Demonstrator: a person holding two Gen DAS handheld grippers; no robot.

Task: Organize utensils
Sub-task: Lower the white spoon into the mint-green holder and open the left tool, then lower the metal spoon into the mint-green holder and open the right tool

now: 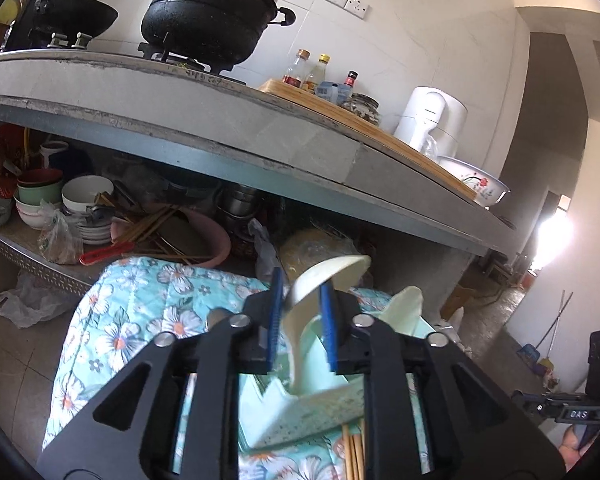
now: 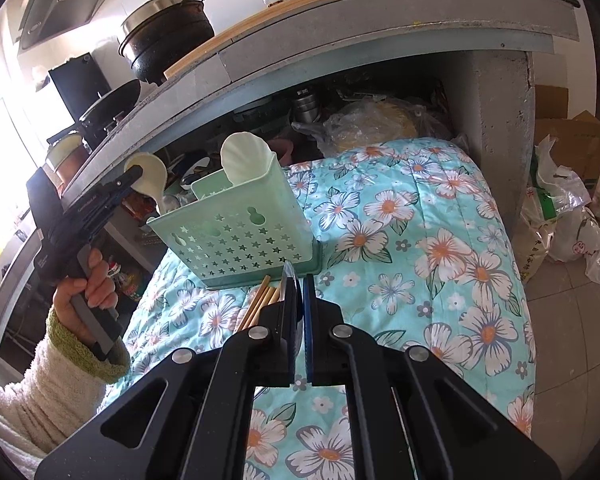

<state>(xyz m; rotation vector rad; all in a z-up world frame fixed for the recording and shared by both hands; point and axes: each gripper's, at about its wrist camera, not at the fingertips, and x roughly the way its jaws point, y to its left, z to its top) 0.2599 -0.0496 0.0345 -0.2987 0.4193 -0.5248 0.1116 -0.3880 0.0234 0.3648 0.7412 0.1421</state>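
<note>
A cream rice spoon (image 1: pixel 332 274) stands in the mint-green star-holed basket (image 1: pixel 312 412) on the floral cloth. Its handle runs down between the blue pads of my left gripper (image 1: pixel 302 280). The jaws are parted, with a gap at the left pad, so the spoon rests in the basket. A pale shell-shaped scoop (image 2: pixel 244 156) also stands in the basket (image 2: pixel 236 232). In the right wrist view, a hand holds the left gripper (image 2: pixel 134 174) by the spoon (image 2: pixel 150 176). My right gripper (image 2: pixel 298 278) is shut on a thin metal utensil (image 2: pixel 291 280) seen edge-on. Wooden chopsticks (image 2: pixel 260 300) lie beside it.
The floral cloth (image 2: pixel 420 240) covers a raised surface in front of a concrete counter (image 1: pixel 220 120) carrying a black pot (image 1: pixel 212 16), bottles and a white kettle (image 1: pixel 432 120). The shelf beneath holds bowls (image 1: pixel 84 192), plates and a pink basin. Plastic bags and boxes (image 2: pixel 572 208) sit on the floor at right.
</note>
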